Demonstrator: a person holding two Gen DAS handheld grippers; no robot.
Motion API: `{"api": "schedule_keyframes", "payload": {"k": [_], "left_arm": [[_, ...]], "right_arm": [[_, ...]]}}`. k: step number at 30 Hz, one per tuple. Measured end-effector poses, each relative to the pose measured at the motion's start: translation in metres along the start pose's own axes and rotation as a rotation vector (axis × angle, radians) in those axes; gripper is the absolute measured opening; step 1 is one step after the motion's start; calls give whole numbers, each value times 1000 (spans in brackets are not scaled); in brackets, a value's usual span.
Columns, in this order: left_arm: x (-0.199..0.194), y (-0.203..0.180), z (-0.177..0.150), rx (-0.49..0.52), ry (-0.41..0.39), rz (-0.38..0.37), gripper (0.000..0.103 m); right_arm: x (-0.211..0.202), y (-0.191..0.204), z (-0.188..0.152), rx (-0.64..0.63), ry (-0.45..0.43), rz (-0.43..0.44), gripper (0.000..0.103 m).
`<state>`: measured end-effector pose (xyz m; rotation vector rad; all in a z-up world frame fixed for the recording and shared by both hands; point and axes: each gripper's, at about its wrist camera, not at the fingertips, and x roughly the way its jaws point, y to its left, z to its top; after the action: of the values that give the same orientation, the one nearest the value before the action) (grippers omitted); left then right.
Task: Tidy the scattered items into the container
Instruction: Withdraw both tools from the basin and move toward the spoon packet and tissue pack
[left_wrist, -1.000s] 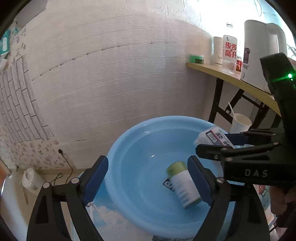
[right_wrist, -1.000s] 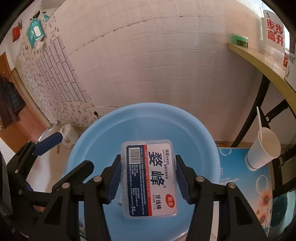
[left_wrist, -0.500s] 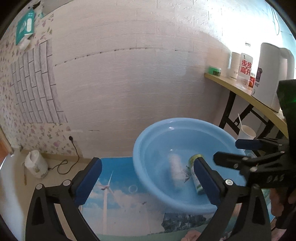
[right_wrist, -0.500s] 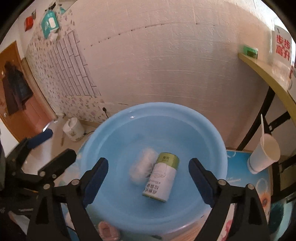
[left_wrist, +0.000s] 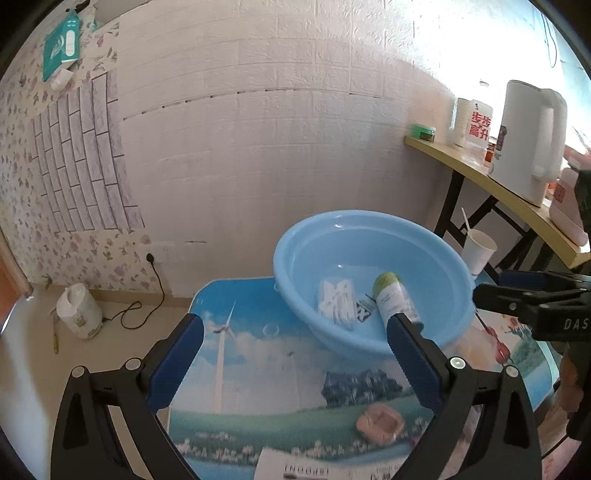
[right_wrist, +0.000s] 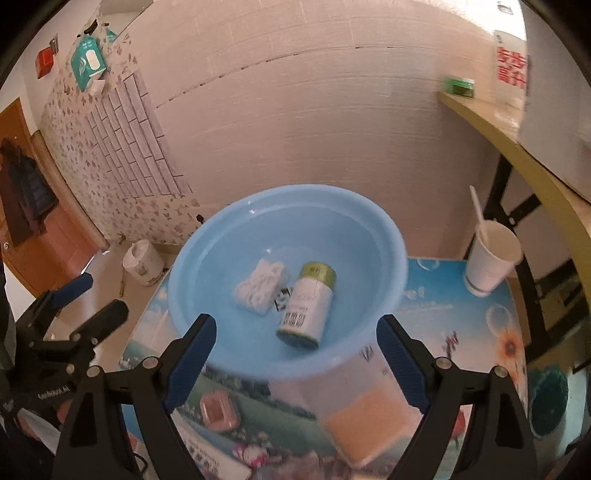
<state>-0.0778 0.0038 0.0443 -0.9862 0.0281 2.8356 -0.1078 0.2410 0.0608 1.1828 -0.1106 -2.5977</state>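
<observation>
Right wrist view: the right gripper (right_wrist: 295, 360) no longer holds the floss box (right_wrist: 260, 290); its jaws are released and the box lies in the blue basin (right_wrist: 207, 254) beside the green-lidded can (right_wrist: 306, 304). The left gripper (left_wrist: 291, 360) is also released, empty. A pink item (left_wrist: 378, 424) on the desk (left_wrist: 258, 369) probably goes next.

Your way down into the basin (right_wrist: 384, 266) is open from above. Inside, a canister (right_wrist: 306, 306) and a white bundle (right_wrist: 258, 286) crowd its floor. A paper cup (right_wrist: 491, 258) stands just right of its rim.
</observation>
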Motion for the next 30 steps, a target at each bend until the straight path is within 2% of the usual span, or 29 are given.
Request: {"api": "schedule_keyframes", "payload": {"k": [13, 17, 22, 27, 30], "left_arm": [[-40, -2, -56, -4, 75, -3, 103], [-38, 3, -76, -66, 129, -4, 103], [-29, 6, -97, -164, 182, 2, 103], [-18, 4, -110, -198, 226, 17, 103], [-14, 3, -114, -216, 251, 11, 103]], "right_arm": [[-50, -17, -61, 52, 0, -49, 90], [-54, -30, -80, 76, 15, -72, 90], [-46, -42, -106, 92, 81, -100, 90], [-36, -48, -127, 101, 132, -122, 90], [-36, -54, -132, 124, 129, -144, 90]]}}
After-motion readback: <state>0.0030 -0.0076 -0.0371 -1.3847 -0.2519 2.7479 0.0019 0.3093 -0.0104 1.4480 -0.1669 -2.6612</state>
